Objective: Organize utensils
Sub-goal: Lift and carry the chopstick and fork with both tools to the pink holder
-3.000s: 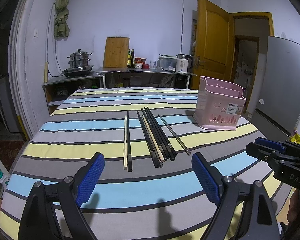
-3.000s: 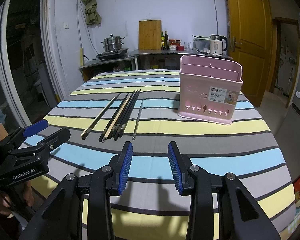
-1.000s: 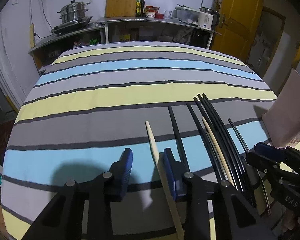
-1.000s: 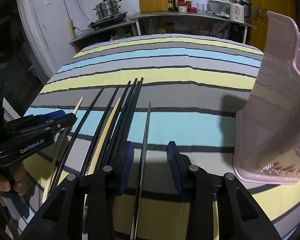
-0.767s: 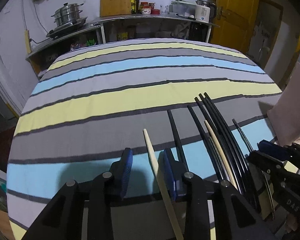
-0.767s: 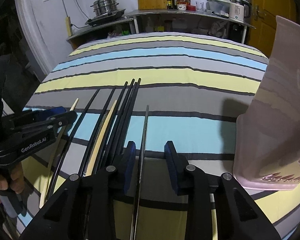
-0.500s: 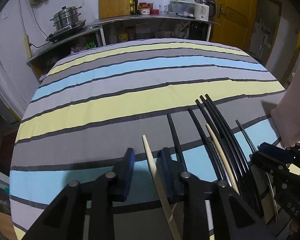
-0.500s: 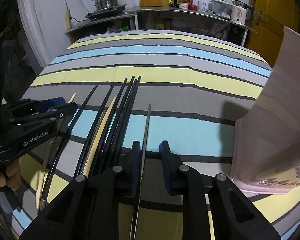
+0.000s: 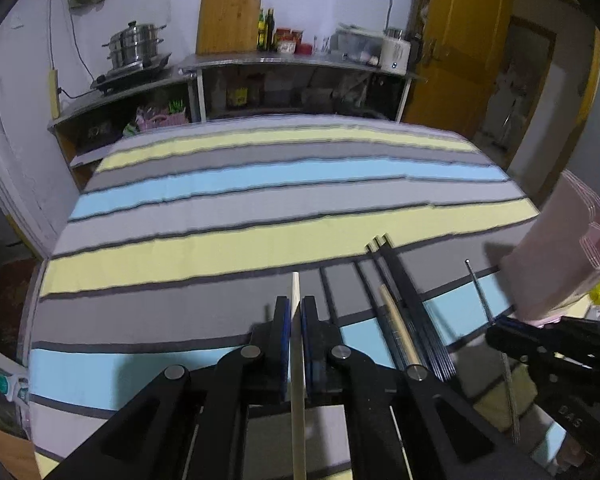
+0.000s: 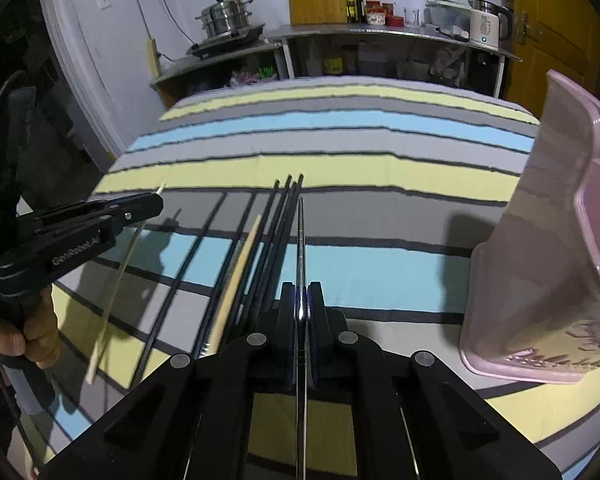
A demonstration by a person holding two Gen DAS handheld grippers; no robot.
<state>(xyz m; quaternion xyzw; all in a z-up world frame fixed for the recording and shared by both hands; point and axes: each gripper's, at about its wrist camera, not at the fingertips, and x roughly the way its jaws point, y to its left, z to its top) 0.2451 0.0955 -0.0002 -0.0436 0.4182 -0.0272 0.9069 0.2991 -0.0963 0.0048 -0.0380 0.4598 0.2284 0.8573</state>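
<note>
Pinching 1 pale chopstick (image 9: 298,356) in our left gripper (image 9: 296,320) and 1 dark chopstick (image 10: 301,248) in our right gripper (image 10: 301,304), beside the pink basket (image 10: 540,260), we could let them tip and slip out.

Matt woven cloth, striped, covers the table (image 9: 220,240); the pale chopstick (image 9: 298,360) at six o'clock looks like bare unvarnished wood, the thin chopstick (image 10: 300,240) glossy metal, the dark chopsticks (image 10: 276,232) smooth, semi-gloss, the pink basket (image 10: 540,260) at three o'clock smooth moulded plastic.
</note>
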